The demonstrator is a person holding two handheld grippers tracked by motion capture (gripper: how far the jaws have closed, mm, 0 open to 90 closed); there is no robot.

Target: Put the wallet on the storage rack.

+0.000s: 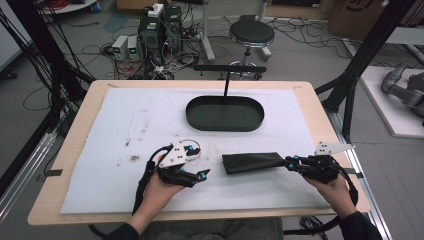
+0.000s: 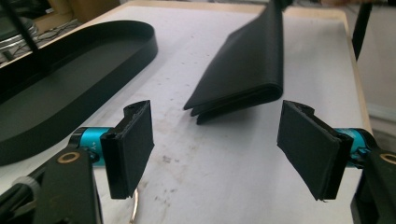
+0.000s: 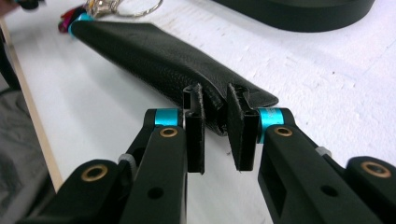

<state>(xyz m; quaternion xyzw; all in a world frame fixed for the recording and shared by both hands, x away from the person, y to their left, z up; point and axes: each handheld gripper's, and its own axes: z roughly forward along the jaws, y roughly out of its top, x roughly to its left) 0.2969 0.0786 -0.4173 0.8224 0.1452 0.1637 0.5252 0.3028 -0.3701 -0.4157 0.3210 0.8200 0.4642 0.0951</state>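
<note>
Two grippers: right gripper point(image 3: 215, 128) clamps folded black pouch point(image 3: 159, 60); left gripper point(image 2: 217, 140) gaping, empty
Nearby: oval black tray point(image 1: 225, 125), well apart
Surface: stained white mat point(image 1: 125, 125)

Two hand-held grippers low over the table

The left gripper point(image 1: 200, 162), held in the left hand point(image 1: 162, 187), points right with its jaws wide apart and nothing between them. The right gripper point(image 1: 287, 162), in the right hand point(image 1: 332, 187), points left, its jaws clamped together on something thin.
</note>
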